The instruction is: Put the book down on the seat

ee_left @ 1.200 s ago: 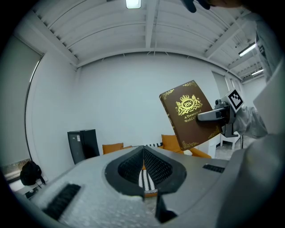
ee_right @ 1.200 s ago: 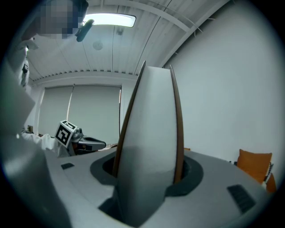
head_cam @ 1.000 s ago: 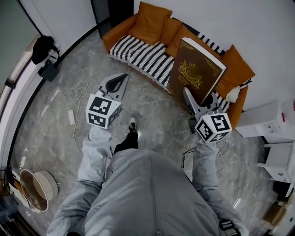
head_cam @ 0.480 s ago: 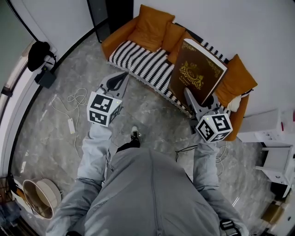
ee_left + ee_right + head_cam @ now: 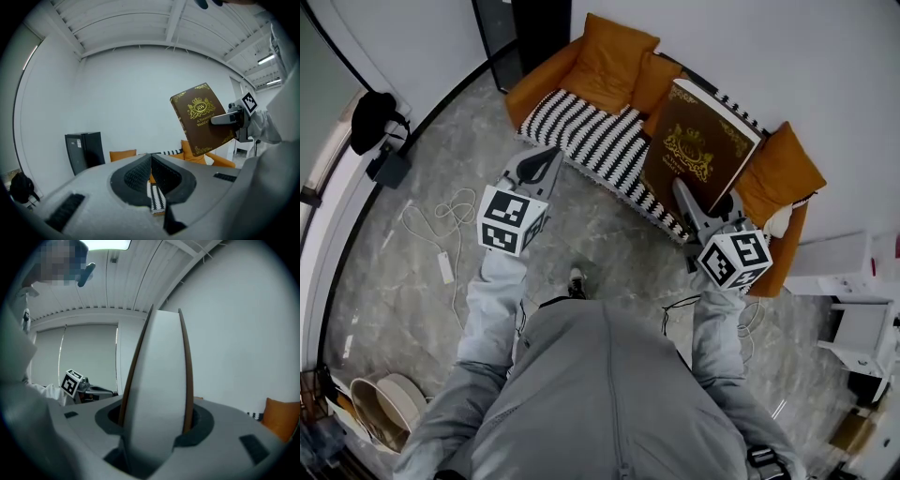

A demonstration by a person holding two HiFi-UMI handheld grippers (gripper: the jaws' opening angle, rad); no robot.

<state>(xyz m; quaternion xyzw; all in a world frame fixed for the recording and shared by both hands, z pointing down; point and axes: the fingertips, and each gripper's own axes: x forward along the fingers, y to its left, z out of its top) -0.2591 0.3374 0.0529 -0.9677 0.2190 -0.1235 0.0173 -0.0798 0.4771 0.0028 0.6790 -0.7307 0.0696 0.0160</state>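
Note:
A large brown book (image 5: 698, 145) with a gold crest stands upright in the air over the right part of the sofa. My right gripper (image 5: 703, 199) is shut on its lower edge. In the right gripper view the book (image 5: 157, 380) shows edge-on, white pages between brown covers, wedged between the jaws. The sofa seat (image 5: 591, 131) has a black-and-white striped cover, with orange cushions (image 5: 614, 52) behind it. My left gripper (image 5: 551, 155) hangs shut and empty over the floor before the sofa's left half. The left gripper view shows the book (image 5: 201, 117) up at the right.
A black cabinet (image 5: 511, 37) stands left of the sofa. White shelving (image 5: 853, 272) stands to its right. Cables (image 5: 441, 220) and a black bag (image 5: 370, 122) lie on the marble floor at the left, a round basket (image 5: 380, 408) at the lower left. A white object (image 5: 778, 222) rests on the sofa's right end.
The person has stepped slightly toward the sofa, and the floor items have slid left and down in view. The book stays upright in the right gripper. The left gripper has barely moved.

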